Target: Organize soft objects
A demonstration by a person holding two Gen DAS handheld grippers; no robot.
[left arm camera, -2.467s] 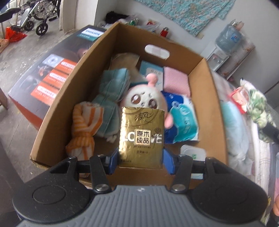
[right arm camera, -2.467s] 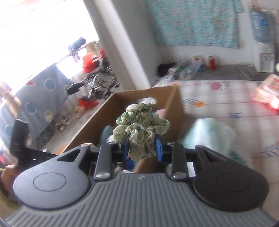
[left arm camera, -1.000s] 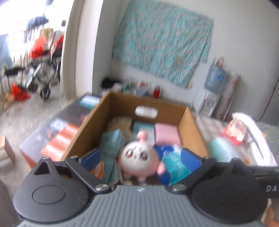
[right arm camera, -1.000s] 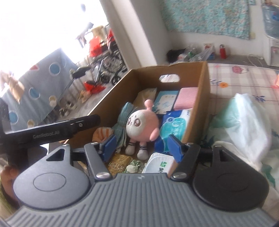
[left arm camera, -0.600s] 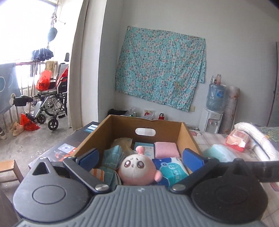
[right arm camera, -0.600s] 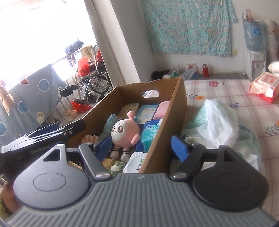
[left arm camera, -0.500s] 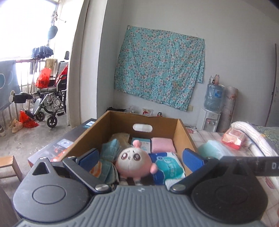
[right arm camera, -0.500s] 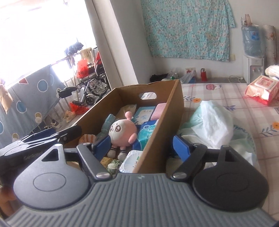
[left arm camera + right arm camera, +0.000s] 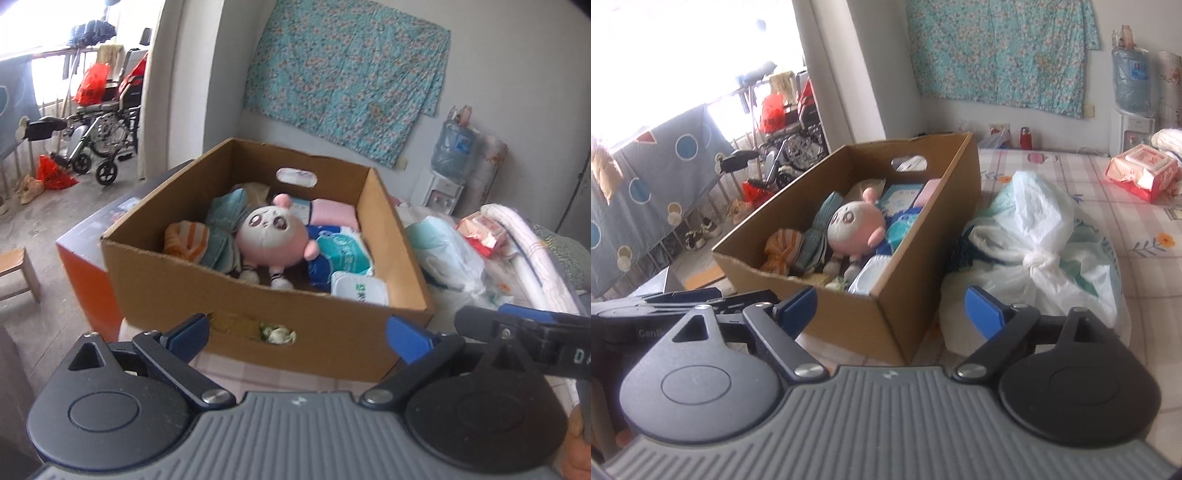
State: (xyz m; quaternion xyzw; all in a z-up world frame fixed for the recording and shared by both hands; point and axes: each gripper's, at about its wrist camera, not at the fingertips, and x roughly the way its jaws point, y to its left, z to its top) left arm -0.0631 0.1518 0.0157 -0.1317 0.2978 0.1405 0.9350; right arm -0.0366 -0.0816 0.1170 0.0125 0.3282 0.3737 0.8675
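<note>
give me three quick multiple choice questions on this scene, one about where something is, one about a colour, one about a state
1. Where is the tied white plastic bag?
A. inside the cardboard box
B. outside the box, beside its wall
C. on the floor

2. What colour are the pads of the left gripper?
A. blue
B. red
C. yellow

3. How does the right gripper stand?
A. shut on the plush doll
B. shut on the box edge
C. open, holding nothing

Answers:
1 B: the bag lies outside the cardboard box, next to its side wall.
2 A: both pads show blue.
3 C: its jaws stand wide apart, and the plush doll lies in the box.
</note>
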